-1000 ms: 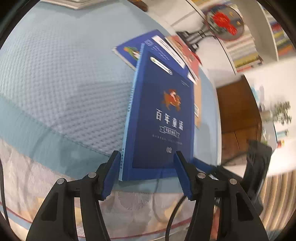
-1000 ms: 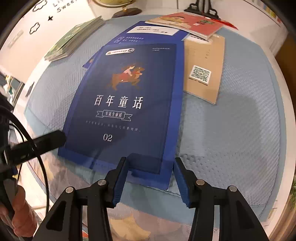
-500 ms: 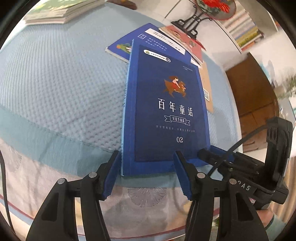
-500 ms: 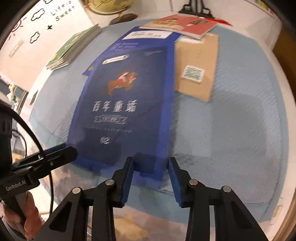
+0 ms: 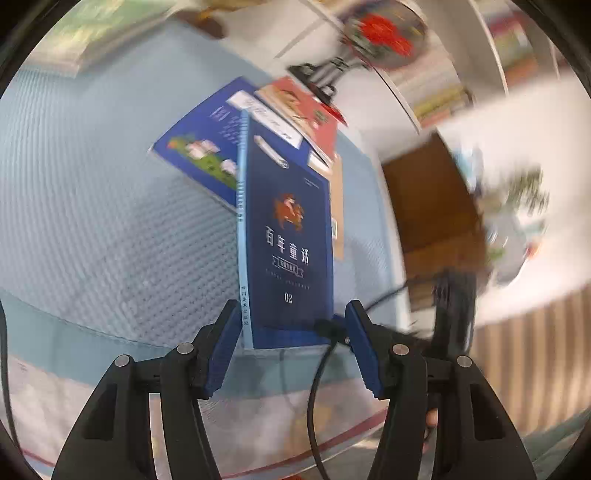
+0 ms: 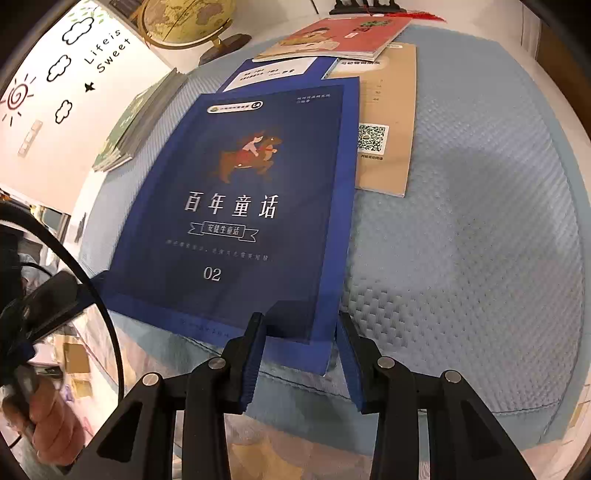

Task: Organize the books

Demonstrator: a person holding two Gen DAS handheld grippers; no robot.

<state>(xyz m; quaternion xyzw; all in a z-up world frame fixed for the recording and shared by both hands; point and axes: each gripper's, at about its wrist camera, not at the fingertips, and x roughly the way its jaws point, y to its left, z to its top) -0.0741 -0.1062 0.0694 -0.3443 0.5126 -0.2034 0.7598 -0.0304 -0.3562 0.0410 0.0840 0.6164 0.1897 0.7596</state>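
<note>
Left wrist looks low along the blue book (image 5: 291,240); right wrist steeply down; both close.

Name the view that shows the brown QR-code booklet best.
Right wrist view: the brown booklet lies sharp beside the dark blue book, QR code visible. The left wrist view is blurred and shows only its edge.

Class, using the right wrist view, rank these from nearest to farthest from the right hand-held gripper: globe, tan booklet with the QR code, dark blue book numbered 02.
1. Dark blue book: between the right hand-held gripper fingers.
2. Tan booklet: further back, right.
3. Globe: farthest, upper left.
</note>
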